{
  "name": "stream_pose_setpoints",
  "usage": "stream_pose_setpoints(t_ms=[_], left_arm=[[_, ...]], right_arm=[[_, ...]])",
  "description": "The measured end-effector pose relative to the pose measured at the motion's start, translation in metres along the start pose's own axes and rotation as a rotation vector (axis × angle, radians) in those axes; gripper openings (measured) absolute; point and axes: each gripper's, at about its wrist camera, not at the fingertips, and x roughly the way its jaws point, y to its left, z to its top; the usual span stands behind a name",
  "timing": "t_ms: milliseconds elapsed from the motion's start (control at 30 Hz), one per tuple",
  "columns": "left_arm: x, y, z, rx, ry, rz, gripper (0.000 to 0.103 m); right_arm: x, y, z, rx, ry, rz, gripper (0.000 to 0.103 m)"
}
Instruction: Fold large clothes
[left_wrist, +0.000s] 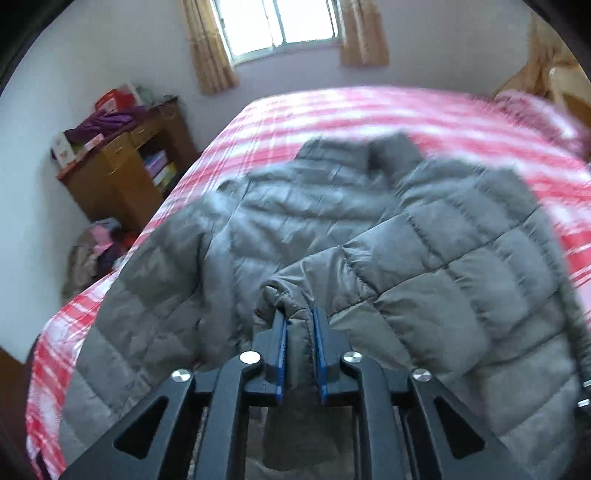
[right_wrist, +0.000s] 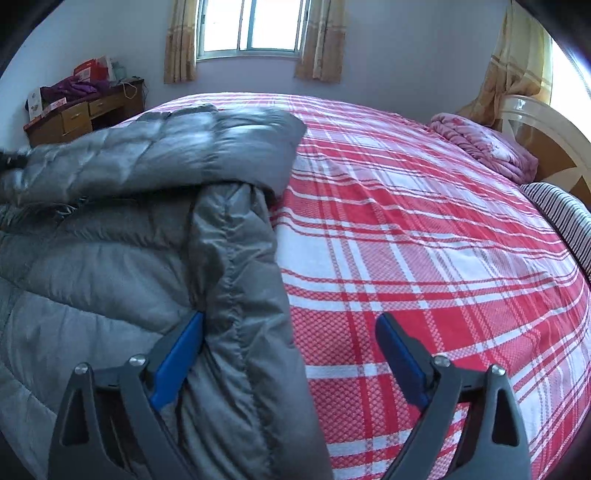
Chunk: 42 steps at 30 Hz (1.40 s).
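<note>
The grey puffer jacket (left_wrist: 369, 236) was spread over the plaid bed (right_wrist: 424, 229), filling the frame's left in the right wrist view. Left gripper (left_wrist: 299, 325) had its fingers pinched on a puffy edge fold; right gripper (right_wrist: 290, 332) stood wide around the hem, not squeezing. Looked light, squishy and slippery, so I'd grab the seams.

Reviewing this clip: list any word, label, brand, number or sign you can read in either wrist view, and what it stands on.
No text can be read in either view.
Red box on the wooden desk: a pale patch, too small to read.
White box at the desk's left end: coloured print, too blurred to read.
Grey puffer jacket, plaid bed sheet, left gripper and right gripper: no lettering visible.
</note>
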Motion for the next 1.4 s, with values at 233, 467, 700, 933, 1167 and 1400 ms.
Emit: stream_pose_setpoints(t_ms=[233, 467, 700, 933, 1167, 1400], left_arm=[[-0.026, 0.020, 0.010, -0.076, -0.162, 0.153, 0.086], [-0.028, 0.010, 0.027, -0.140, -0.227, 0.097, 0.091], [0.051, -0.028, 0.026, -0.076, -0.069, 0.108, 0.091], [0.091, -0.026, 0.014, -0.095, 0.014, 0.079, 0.096], [0.102, -0.027, 0.016, -0.109, 0.034, 0.082, 0.101], [0.102, -0.028, 0.016, -0.098, 0.034, 0.103, 0.102]], right_arm=[[-0.024, -0.024, 0.017, 0.067, 0.001, 0.040, 0.096], [-0.046, -0.019, 0.101, 0.083, -0.130, 0.113, 0.090], [0.049, 0.036, 0.153, 0.007, -0.074, 0.181, 0.076], [0.117, 0.052, 0.126, -0.036, 0.072, 0.173, 0.076], [0.123, 0.046, 0.123, -0.018, 0.087, 0.170, 0.078], [0.124, 0.050, 0.126, -0.035, 0.093, 0.148, 0.078]])
